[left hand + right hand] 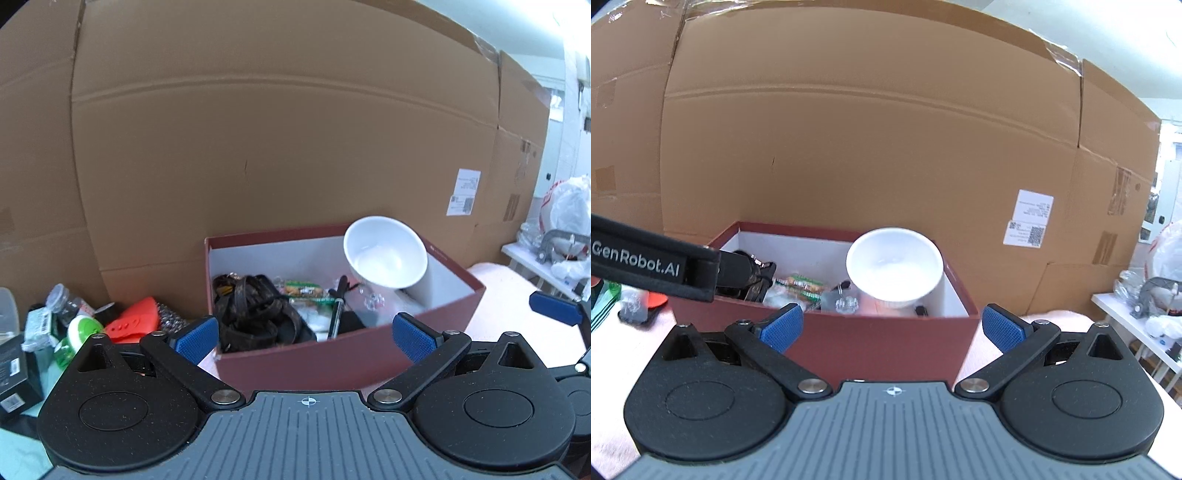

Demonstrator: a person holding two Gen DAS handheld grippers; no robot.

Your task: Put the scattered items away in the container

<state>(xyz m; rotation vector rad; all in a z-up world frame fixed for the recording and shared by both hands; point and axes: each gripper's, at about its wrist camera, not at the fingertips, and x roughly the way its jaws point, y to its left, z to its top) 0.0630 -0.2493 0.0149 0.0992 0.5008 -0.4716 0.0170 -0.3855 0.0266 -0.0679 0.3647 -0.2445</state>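
A dark red box [332, 360] with a white inside stands against a cardboard wall; it also shows in the right wrist view [849, 343]. In it lie a dark strap bundle [255, 314], snack packets [306, 291], a black pen [338, 306] and a tilted white bowl [386, 251], which also shows in the right wrist view [894, 267]. My left gripper [304, 334] is open and empty in front of the box. My right gripper [892, 326] is open and empty in front of the box. Scattered items lie left of the box: a red case [135, 321], a green-and-white bottle [79, 336], a metal scourer [170, 317].
A tall cardboard wall [277, 147] stands behind the box. A black carton [16, 369] and a light green cloth [14, 450] lie at the far left. A white side table [1137, 332] with plastic bags [569, 206] stands at the right. The left gripper's arm [646, 258] crosses the right wrist view.
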